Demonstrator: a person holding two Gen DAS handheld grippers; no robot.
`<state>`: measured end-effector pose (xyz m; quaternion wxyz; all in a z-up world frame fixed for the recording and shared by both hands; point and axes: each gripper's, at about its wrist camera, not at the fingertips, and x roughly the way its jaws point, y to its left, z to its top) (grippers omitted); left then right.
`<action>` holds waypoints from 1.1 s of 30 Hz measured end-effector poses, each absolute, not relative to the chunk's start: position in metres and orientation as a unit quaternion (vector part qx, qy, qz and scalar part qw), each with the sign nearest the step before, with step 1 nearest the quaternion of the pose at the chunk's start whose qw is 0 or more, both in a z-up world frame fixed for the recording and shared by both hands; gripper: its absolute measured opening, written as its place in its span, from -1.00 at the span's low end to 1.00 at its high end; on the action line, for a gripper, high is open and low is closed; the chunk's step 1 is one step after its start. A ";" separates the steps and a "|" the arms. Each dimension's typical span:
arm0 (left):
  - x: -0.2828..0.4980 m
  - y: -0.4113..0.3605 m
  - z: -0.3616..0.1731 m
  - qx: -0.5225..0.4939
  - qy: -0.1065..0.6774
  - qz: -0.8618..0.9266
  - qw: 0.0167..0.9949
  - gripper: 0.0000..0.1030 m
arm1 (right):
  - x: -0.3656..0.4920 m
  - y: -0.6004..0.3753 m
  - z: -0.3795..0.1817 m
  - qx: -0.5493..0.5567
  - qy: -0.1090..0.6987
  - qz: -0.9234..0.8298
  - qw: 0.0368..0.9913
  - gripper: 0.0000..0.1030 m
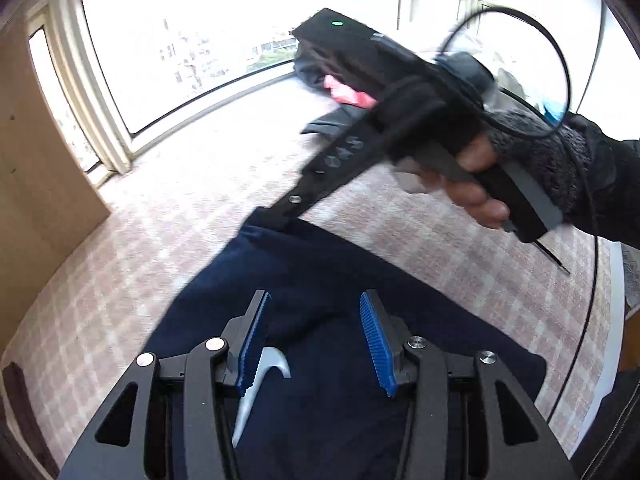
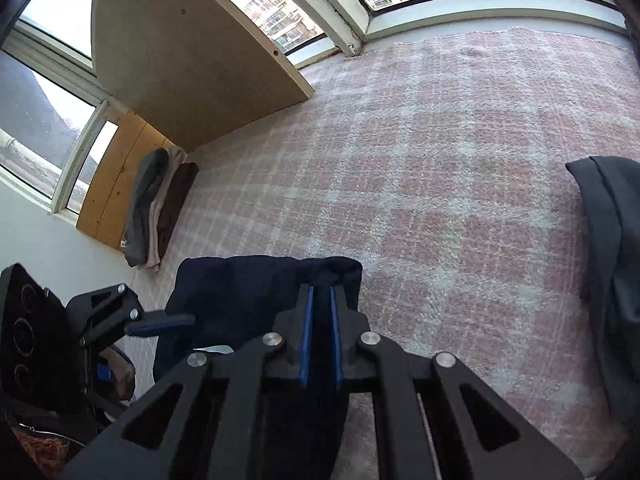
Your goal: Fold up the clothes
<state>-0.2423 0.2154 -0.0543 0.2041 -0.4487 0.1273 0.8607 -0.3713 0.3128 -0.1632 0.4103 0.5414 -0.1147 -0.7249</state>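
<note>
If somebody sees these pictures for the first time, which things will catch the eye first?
First the navy garment with a white swoosh logo, lying on the pink checked blanket. Next the right tongs, shut on the garment's far edge, while the left tongs hang open above the logo. By the wooden board, a folded pile lies at the blanket's edge.

Navy garment [image 1: 320, 280] with a white swoosh [image 1: 260, 384] — pink-and-white checked blanket [image 2: 440, 160].
</note>
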 end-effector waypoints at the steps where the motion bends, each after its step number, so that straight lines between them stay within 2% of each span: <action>1: -0.250 0.202 -0.057 -0.456 0.128 0.860 0.187 -0.11 | -0.367 0.313 -0.158 0.536 -0.115 -0.725 0.417 -0.84; 6: -0.284 0.163 -0.102 -0.514 0.145 0.835 0.130 -0.11 | -0.338 0.308 -0.129 0.488 -0.037 -0.763 0.421 -0.85; 9: -0.285 0.154 -0.109 -0.505 0.120 0.843 0.141 0.01 | -0.333 0.311 -0.128 0.482 -0.014 -0.776 0.407 -0.86; 10: -0.286 0.152 -0.111 -0.504 0.114 0.844 0.143 0.02 | -0.342 0.316 -0.136 0.492 -0.018 -0.784 0.378 -0.87; 11: -0.287 0.150 -0.112 -0.502 0.107 0.846 0.144 0.02 | -0.351 0.322 -0.144 0.502 -0.022 -0.791 0.348 -0.96; 13: -0.289 0.153 -0.115 -0.500 0.108 0.847 0.146 0.02 | -0.368 0.339 -0.153 0.512 -0.068 -0.793 0.323 -0.96; 20: -0.290 0.154 -0.115 -0.498 0.109 0.848 0.148 0.01 | -0.386 0.349 -0.160 0.555 -0.167 -0.729 0.365 -0.87; 26: -0.289 0.153 -0.112 -0.498 0.113 0.848 0.145 0.01 | -0.389 0.320 -0.187 0.590 -0.184 -0.684 0.387 -0.81; 31: -0.283 0.149 -0.099 -0.485 0.099 0.857 0.141 0.00 | -0.377 0.323 -0.170 0.573 -0.177 -0.698 0.392 -0.81; 33: -0.282 0.147 -0.100 -0.489 0.099 0.855 0.142 0.00 | -0.375 0.323 -0.162 0.563 -0.143 -0.722 0.377 -0.81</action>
